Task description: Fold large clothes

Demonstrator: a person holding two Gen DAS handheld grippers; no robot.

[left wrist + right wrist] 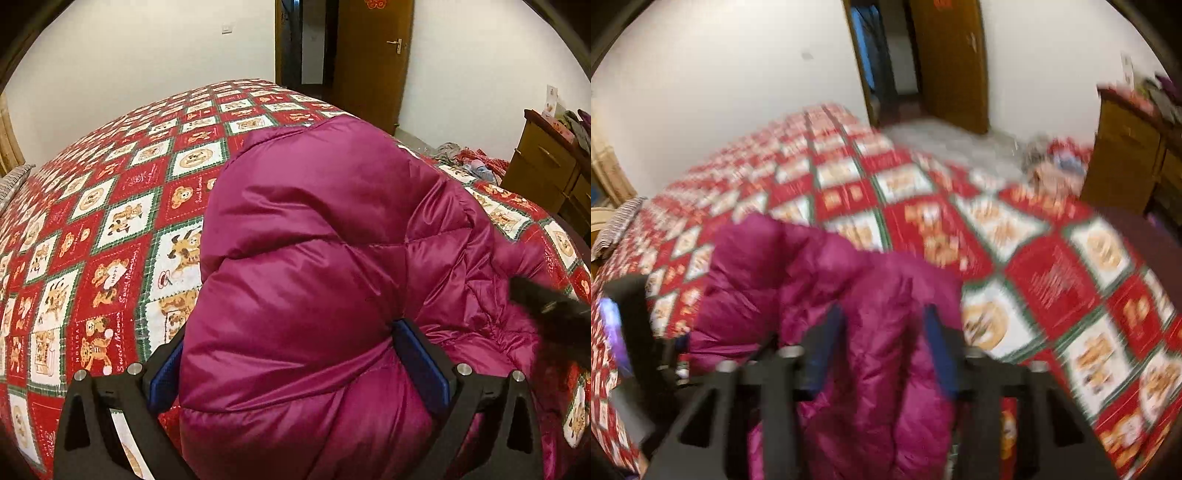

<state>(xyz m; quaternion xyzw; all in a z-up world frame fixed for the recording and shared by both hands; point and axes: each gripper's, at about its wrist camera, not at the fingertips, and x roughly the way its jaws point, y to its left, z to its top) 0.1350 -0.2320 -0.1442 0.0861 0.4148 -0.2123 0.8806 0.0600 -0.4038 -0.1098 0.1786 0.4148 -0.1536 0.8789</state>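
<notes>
While the jacket (314, 258) lies bunched on the bed (92, 221), a fold is judged under way: left gripper (295, 369) fingers stand wide about a puffy roll, grip uncertain; right gripper (882, 350) fingers pinch a ridge. Flattening is called for next. Door (369, 55) and cabinet (543, 166) stand beyond.

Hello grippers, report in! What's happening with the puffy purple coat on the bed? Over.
Left tool wide around magenta puffy down coat. Right tool pinching a coat fold. Coat bunched on red teddy-bear quilt. Nothing in the way.
</notes>
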